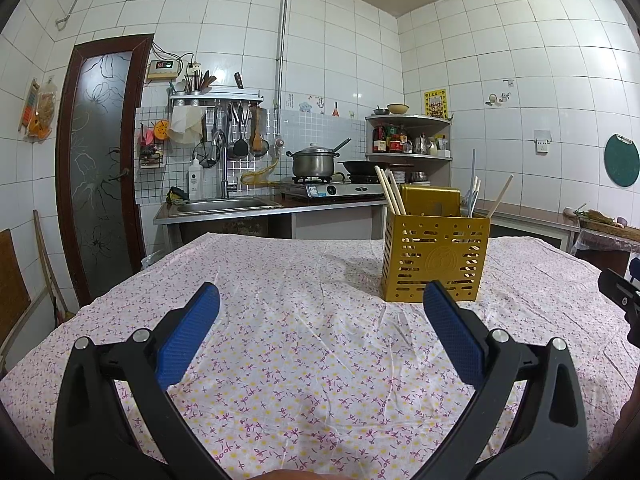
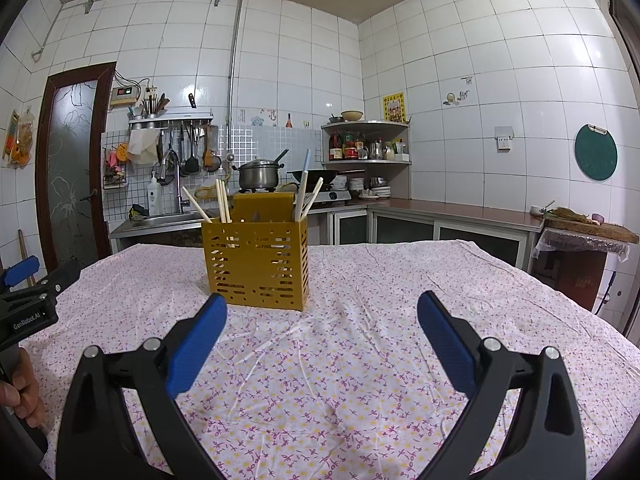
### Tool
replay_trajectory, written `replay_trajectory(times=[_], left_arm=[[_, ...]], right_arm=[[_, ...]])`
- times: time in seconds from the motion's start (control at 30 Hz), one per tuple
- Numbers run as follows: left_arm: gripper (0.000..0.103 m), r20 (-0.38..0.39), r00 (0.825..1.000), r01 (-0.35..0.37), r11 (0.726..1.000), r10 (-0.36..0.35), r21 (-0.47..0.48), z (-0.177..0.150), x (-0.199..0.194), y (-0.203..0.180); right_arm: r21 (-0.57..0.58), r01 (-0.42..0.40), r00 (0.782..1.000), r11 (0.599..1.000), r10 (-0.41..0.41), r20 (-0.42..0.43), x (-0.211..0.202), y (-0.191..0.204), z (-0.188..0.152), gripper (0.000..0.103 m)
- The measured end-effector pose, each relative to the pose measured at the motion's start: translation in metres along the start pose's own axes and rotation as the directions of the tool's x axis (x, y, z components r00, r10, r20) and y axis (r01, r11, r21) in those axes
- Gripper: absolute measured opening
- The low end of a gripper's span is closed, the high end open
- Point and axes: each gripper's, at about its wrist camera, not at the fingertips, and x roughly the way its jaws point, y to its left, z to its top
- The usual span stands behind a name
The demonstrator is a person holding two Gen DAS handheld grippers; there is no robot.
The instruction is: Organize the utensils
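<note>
A yellow perforated utensil holder (image 1: 436,256) stands upright on the table with the floral cloth (image 1: 280,320). Pale chopsticks (image 1: 390,196) and other utensils stick out of its top. It also shows in the right wrist view (image 2: 256,262), with chopsticks (image 2: 222,204) and a blue-tipped utensil (image 2: 304,184). My left gripper (image 1: 320,296) is open and empty, hovering over the cloth, short of the holder and to its left. My right gripper (image 2: 322,306) is open and empty, short of the holder and to its right. The left gripper's side shows at the right view's left edge (image 2: 28,300).
Behind the table runs a kitchen counter with a sink (image 1: 220,204), a gas stove with a pot (image 1: 314,162) and a wok (image 1: 360,166). A corner shelf (image 1: 408,136) holds bottles. A brown door (image 1: 100,160) is at the left. A chopping block (image 2: 588,226) is at the right.
</note>
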Motion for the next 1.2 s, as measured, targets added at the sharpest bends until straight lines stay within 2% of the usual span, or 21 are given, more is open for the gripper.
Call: replay_trajectory(times=[1.2], left_arm=[[0.098,-0.008,1.0,0.001,1.0,-0.001,-0.003,-0.0007,0.0023,-0.0007]], right_arm=[[-0.002,0.0,1.0,1.0,0.0,-0.007,0.0018,0.0006,-0.0008,0.094]])
